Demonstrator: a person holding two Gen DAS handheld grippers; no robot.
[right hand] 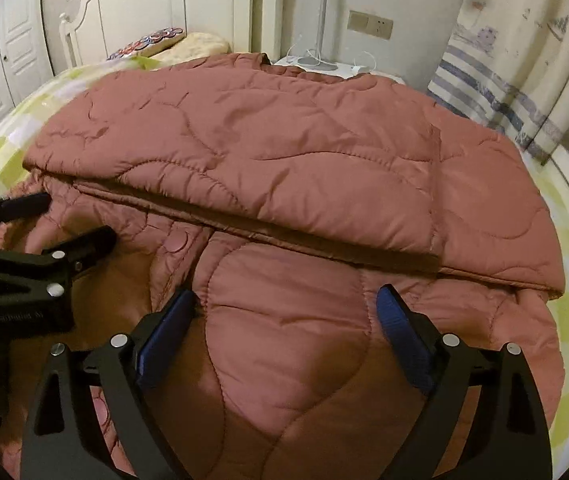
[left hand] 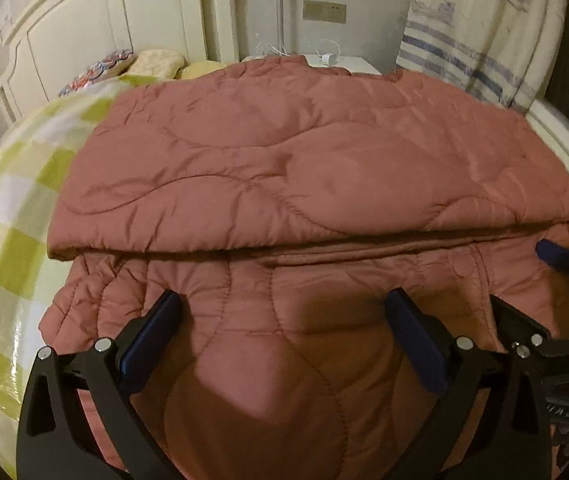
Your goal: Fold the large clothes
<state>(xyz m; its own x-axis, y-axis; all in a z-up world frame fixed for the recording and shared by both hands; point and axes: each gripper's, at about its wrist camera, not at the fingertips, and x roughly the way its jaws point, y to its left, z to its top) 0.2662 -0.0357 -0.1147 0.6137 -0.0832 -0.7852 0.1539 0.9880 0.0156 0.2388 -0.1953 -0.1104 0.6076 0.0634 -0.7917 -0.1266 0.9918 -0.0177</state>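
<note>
Both tools, my left tool [left hand: 284, 304] and right tool [right hand: 286, 300], spread wide above the near half of the folded pink quilted coat [left hand: 304, 160] on the bed [left hand: 8, 240].

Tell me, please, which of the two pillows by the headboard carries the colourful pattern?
The flat pillow nearer the headboard's left side carries the red-and-blue pattern; the plain yellowish pillow beside it, toward the nightstand, has none.

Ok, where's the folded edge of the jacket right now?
The folded edge of the pink quilted jacket runs across the middle of both wrist views, just beyond the open left gripper and right gripper, on the checked bedspread.
</note>
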